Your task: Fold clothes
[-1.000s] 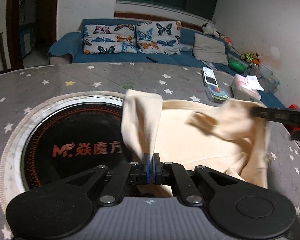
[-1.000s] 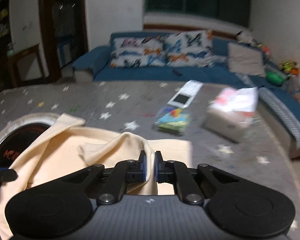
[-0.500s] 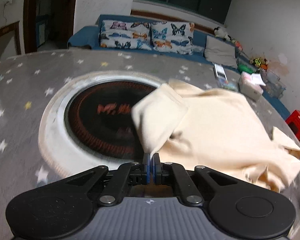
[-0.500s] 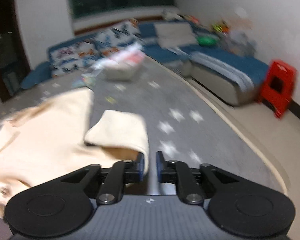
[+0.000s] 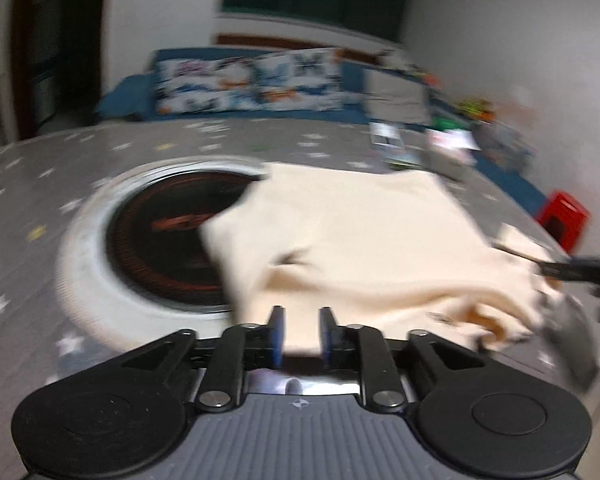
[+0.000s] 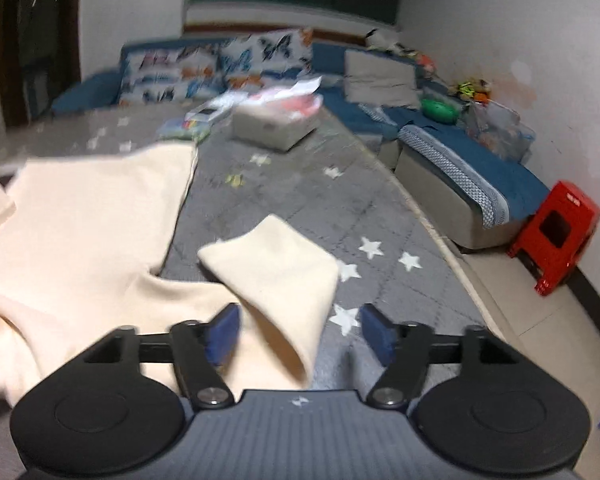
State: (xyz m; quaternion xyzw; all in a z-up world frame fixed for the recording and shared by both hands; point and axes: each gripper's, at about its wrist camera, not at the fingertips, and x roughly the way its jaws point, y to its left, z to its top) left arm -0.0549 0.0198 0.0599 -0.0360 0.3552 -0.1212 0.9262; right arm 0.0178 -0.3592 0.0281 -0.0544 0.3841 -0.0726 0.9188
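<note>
Cloth, soft, light and limp, is the cream garment spread on the desk just ahead of the released left claw and right claw, best pinched at the cuffs or hem.

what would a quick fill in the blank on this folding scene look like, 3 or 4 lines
1. The garment lying on the table is ____ in colour.
2. The jaws of the right gripper stand ____.
3. The stars printed on the grey table cover are mostly ____.
4. The stool on the floor beside the sofa is ____.

Missing words: cream; open; white; red
</note>
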